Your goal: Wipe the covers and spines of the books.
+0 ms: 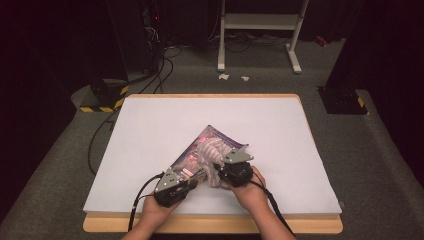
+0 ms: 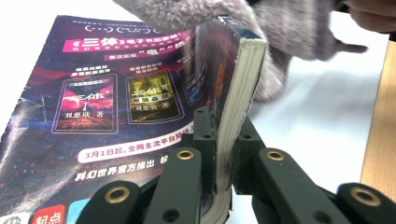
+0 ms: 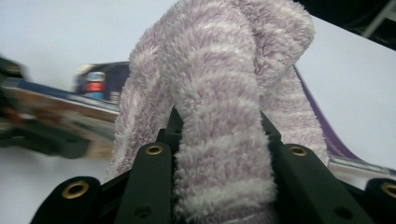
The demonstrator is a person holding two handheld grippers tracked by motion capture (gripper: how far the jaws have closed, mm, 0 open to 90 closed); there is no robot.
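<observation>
Lilac-and-white striped fuzzy sock; purple, dark-blue book cover; white tabletop.

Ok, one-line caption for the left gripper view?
Left tool clamps the magazine's page edge, lifting it under a fuzzy lilac sock.

Sock lies on the book (mid-table), grippers just before them.

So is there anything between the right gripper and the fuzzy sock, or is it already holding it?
Nothing stands between them. The right gripper is already shut on the fuzzy sock, which bulges up from between its jaws. The left gripper clamps the edge of the book beside it.
</observation>
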